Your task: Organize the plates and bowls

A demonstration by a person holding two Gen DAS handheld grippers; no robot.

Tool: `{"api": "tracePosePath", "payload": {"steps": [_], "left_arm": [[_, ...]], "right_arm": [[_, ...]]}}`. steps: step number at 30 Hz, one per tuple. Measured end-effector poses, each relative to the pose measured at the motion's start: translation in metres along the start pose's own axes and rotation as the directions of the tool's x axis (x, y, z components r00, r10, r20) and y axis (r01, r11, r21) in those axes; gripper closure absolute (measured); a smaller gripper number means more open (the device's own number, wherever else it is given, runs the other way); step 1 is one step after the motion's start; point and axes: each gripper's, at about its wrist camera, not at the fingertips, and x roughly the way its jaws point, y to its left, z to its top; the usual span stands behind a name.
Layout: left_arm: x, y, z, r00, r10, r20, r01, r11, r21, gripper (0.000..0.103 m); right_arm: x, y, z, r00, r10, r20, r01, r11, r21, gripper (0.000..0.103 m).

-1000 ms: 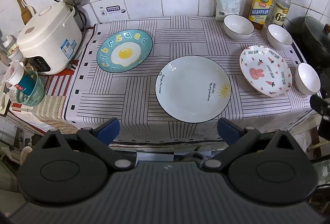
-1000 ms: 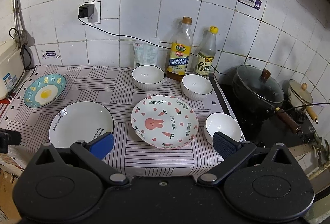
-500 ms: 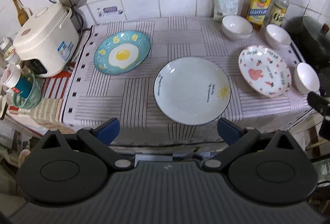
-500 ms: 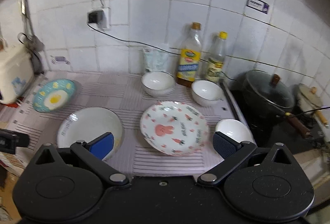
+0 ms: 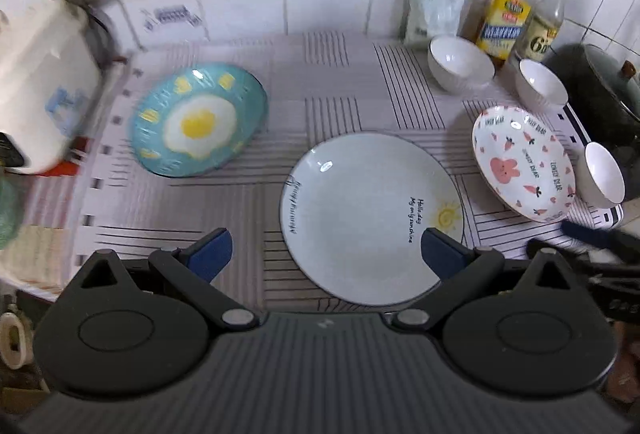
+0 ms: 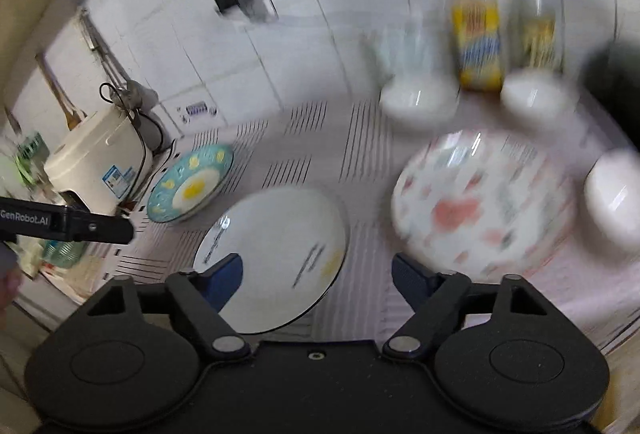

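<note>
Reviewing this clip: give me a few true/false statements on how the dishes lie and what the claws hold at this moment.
1. Three plates lie flat and apart on the striped cloth: egg plate, sun plate, rabbit plate. True.
2. The three white bowls are stacked. False: each bowl stands by itself.
3. The left claw is shut on the sun plate. False: it is open and holds nothing.
4. The right claw holds nothing. True.
5. A bowl sits on the egg plate. False: that plate is bare.
</note>
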Motion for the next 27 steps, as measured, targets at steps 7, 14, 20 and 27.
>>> {"api": "tracePosePath", "payload": {"steps": [7, 14, 20, 27], "left_arm": [[0.084, 0.009, -0.005, 0.991, 0.066, -0.115, -0.064, 0.998, 0.023, 0.020], [0.111, 0.022, -0.016, 0.984, 0.011, -0.179, -0.016, 1.000, -0.025, 0.051], [0.124, 0.029, -0.021, 0.982, -0.039, -0.184, 0.026, 0.997, -0.075, 0.081], [0.132, 0.037, -0.024, 0.979, -0.107, -0.175, 0.086, 0.989, -0.122, 0.073]], "right_arm": [[0.077, -0.015, -0.022, 0.994, 0.026, -0.104, -0.013, 0.992, 0.122, 0.054], [0.102, -0.015, -0.023, 0.989, 0.053, -0.134, -0.031, 0.986, 0.166, 0.083], [0.107, -0.022, -0.024, 0.989, 0.058, -0.135, -0.029, 0.979, 0.202, 0.088], [0.118, -0.023, -0.024, 0.988, 0.060, -0.140, -0.031, 0.979, 0.203, 0.087]]}}
